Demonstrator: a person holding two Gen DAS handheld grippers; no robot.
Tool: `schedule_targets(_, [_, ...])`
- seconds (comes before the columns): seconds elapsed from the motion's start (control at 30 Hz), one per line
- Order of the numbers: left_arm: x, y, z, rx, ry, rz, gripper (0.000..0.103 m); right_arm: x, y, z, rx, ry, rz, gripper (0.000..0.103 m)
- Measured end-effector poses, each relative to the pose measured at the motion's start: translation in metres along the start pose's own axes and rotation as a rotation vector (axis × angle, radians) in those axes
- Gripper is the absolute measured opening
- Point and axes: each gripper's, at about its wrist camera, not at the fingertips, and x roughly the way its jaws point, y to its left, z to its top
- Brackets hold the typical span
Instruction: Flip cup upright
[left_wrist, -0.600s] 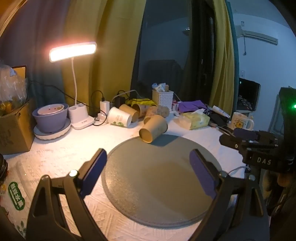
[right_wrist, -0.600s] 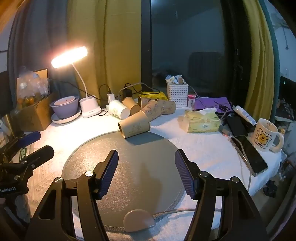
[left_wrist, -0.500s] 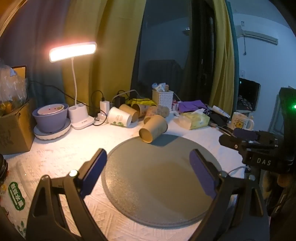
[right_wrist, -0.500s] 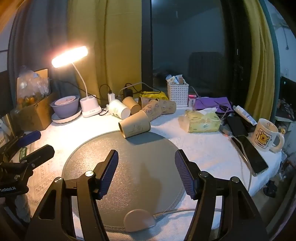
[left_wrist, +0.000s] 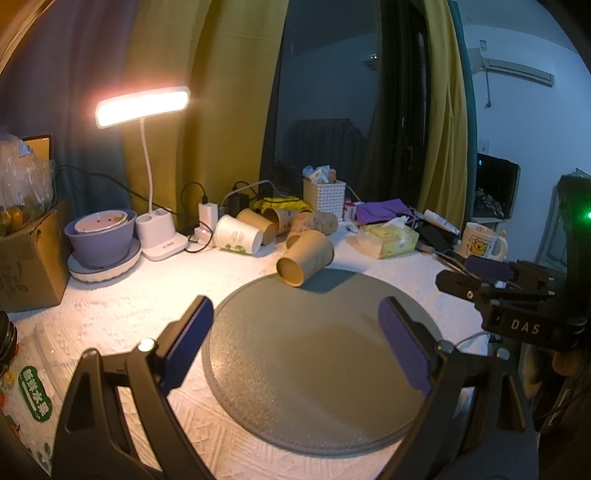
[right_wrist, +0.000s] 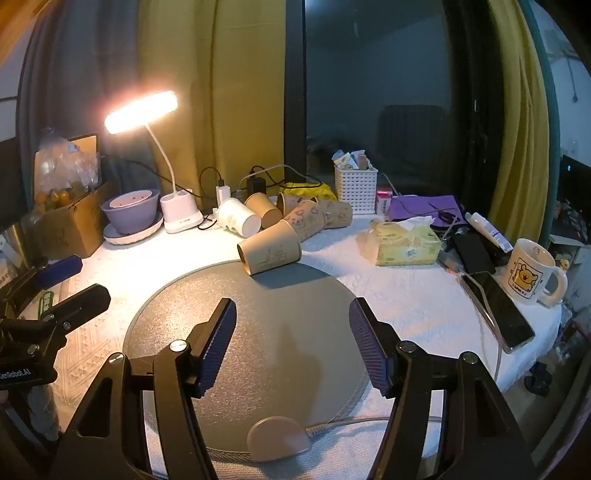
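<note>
So the cup (right_wrist: 269, 249) that needs flipping is lying on its side at the far edge of the round grey mat (left_wrist: 314, 354), mouth pointing toward the lamp side, base pointing back toward the pile of other tipped cups (right_wrist: 295, 214) behind it. It looks like it's touching or nearly touching one of those, hard to say which.

Both tools are hanging back over the near half of the mat, well short of the cup. The right tool (right_wrist: 291, 339) is spread wide with nothing between its pads, same for the left tool (left_wrist: 295, 343), wide open and empty. So the step in hand is really just the approach.

How I'd go about it: pick one tool, probably the right since the cup sits almost dead ahead of it, and come in low with the pads either side of the cup wall, around the middle of its length. It's a thin paper cup by the look of it, so close gently, a hard squeeze would likely crush it. It can also roll on its side, so get both pads level before closing or it may scoot off toward the pile. Then lift a little, rotate the wrist until the mouth faces up, and set it down on a bare part of the mat, away from the tissue pack (right_wrist: 406, 245)
</note>
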Motion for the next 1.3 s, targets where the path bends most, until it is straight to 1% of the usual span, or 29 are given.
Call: schedule_targets(1.3, [0.0018,-0.0023,-0.0003,0.017,0.007,0.002,0.092,0.0007,0.0001,-0.0028,0.0,0.002,0.0,0.067])
